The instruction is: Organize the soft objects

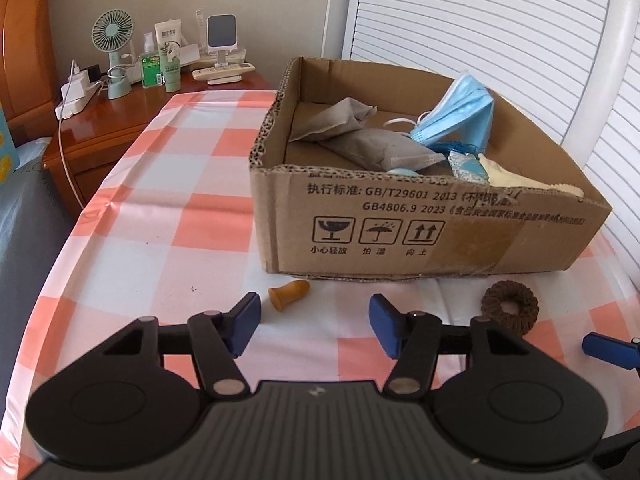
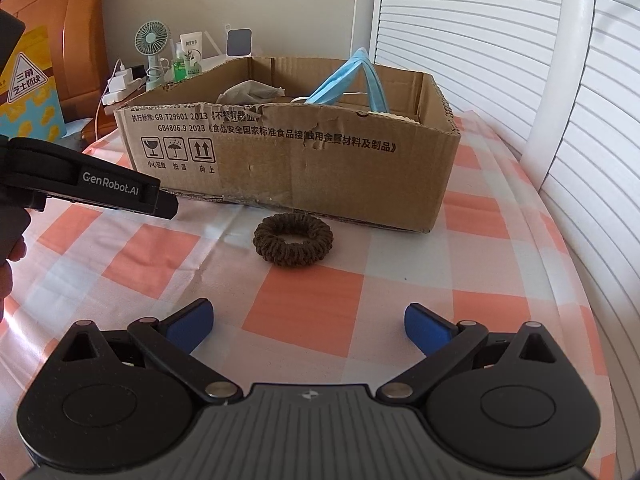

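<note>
A cardboard box (image 1: pixel 460 236) (image 2: pixel 320 176) stands on the checked tablecloth. It holds grey pouches (image 1: pixel 372 146), a blue face mask (image 1: pixel 460 114) (image 2: pixel 348 80) and a cream cloth (image 1: pixel 516 180). A brown hair scrunchie (image 1: pixel 509 307) (image 2: pixel 293 239) lies in front of the box. A small orange rubber piece (image 1: pixel 289 293) lies by the box's near left corner. My left gripper (image 1: pixel 314 324) is open and empty, just short of the orange piece. My right gripper (image 2: pixel 308 326) is open and empty, a short way before the scrunchie.
A wooden nightstand (image 1: pixel 132 108) at the back left carries a small fan (image 1: pixel 112 36), bottles and chargers. A white slatted panel (image 1: pixel 500 20) rises behind the box. A yellow snack bag (image 2: pixel 30 88) stands at the left. The table edge curves at the right.
</note>
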Demonstrator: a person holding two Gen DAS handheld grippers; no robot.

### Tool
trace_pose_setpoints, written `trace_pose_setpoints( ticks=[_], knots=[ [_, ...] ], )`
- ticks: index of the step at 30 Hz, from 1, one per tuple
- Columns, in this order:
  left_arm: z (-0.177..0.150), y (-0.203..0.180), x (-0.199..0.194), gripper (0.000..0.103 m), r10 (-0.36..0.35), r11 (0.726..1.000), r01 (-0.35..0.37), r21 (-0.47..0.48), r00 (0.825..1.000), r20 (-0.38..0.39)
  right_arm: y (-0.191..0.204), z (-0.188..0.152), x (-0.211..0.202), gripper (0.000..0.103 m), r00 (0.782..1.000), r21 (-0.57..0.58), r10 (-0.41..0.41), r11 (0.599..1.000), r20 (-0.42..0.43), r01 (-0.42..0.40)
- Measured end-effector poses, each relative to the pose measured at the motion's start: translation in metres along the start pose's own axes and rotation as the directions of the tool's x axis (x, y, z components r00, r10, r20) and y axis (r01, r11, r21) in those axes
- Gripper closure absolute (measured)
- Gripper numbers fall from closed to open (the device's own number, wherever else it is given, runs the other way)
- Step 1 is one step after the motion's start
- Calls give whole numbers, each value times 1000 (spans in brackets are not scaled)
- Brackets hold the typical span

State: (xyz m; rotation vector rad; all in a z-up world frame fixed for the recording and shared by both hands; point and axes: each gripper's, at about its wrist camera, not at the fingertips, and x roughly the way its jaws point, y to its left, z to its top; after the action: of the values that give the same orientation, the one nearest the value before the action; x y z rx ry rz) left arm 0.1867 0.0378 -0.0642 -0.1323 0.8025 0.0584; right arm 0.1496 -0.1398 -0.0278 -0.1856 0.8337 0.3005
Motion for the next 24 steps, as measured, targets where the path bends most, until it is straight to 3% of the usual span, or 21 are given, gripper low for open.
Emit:
trace_pose_setpoints(
  ticks=[11, 19, 24],
  knots=[
    [7, -4, 8, 49, -79, 997, 79, -10, 997, 17, 1, 0, 1, 0, 1000, -5, 5, 1000, 10, -5],
    [2, -3, 6, 75, -39, 999, 37, 35, 998, 46, 5, 4, 4, 0, 1000, -28, -19, 999, 23, 19],
    [2, -2, 7, 80, -21, 999, 20, 27, 998, 57, 9, 13, 8, 2, 999, -54, -25, 998, 36, 26]
  ],
)
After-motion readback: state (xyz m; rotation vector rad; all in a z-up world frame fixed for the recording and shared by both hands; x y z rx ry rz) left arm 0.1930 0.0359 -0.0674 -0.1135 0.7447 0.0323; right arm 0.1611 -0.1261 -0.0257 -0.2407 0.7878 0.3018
